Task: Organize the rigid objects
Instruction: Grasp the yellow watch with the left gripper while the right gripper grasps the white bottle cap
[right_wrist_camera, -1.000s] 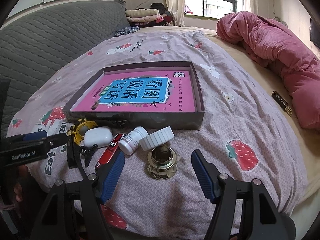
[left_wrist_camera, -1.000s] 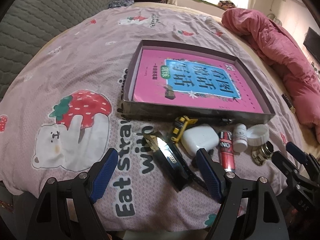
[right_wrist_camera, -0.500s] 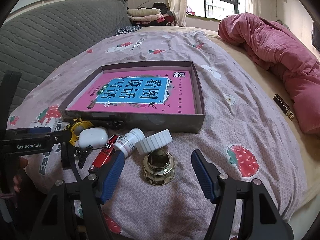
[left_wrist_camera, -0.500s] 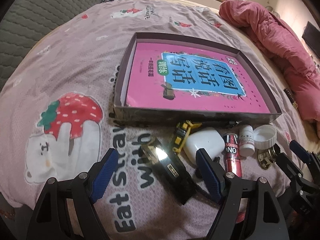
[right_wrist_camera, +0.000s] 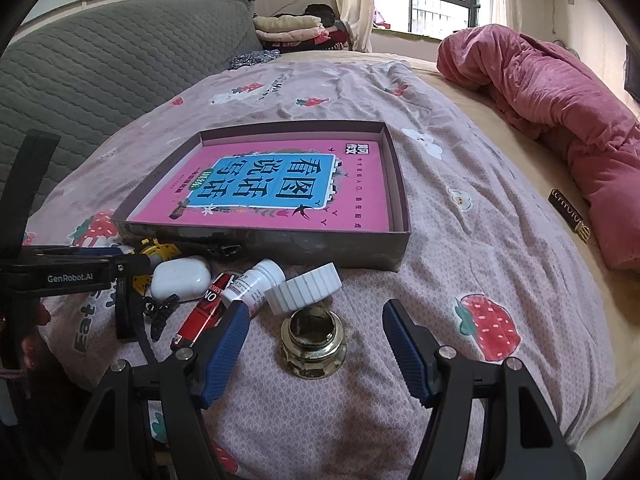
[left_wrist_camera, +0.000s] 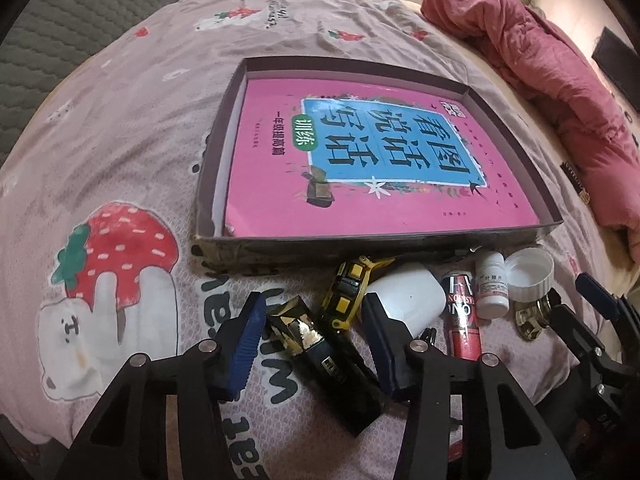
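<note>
A shallow dark box (left_wrist_camera: 216, 240) (right_wrist_camera: 360, 256) with a pink book (left_wrist_camera: 360, 168) (right_wrist_camera: 280, 188) in it lies on the bed. In front of it lie a black and gold box (left_wrist_camera: 320, 356), a yellow toy (left_wrist_camera: 348, 292), a white earbud case (left_wrist_camera: 408, 292) (right_wrist_camera: 180, 278), a red tube (left_wrist_camera: 462, 320) (right_wrist_camera: 204, 312), a small white bottle (left_wrist_camera: 492, 292) (right_wrist_camera: 256, 280), a white cap (left_wrist_camera: 528, 272) (right_wrist_camera: 304, 288) and a brass fitting (right_wrist_camera: 313, 336) (left_wrist_camera: 530, 318). My left gripper (left_wrist_camera: 316, 344) is open around the black and gold box. My right gripper (right_wrist_camera: 316, 356) is open around the brass fitting.
A pink quilt (right_wrist_camera: 560, 112) lies bunched at the right. A grey quilted headboard (right_wrist_camera: 100, 68) runs along the left. Folded clothes (right_wrist_camera: 292, 28) are stacked at the back. A small dark label tag (right_wrist_camera: 570, 216) lies on the beige sheet. The bed edge is just below the grippers.
My left gripper has moved forward and down, so its fingers now flank the black and gold box. My right gripper has edged closer to the brass fitting. Nothing was gripped.
</note>
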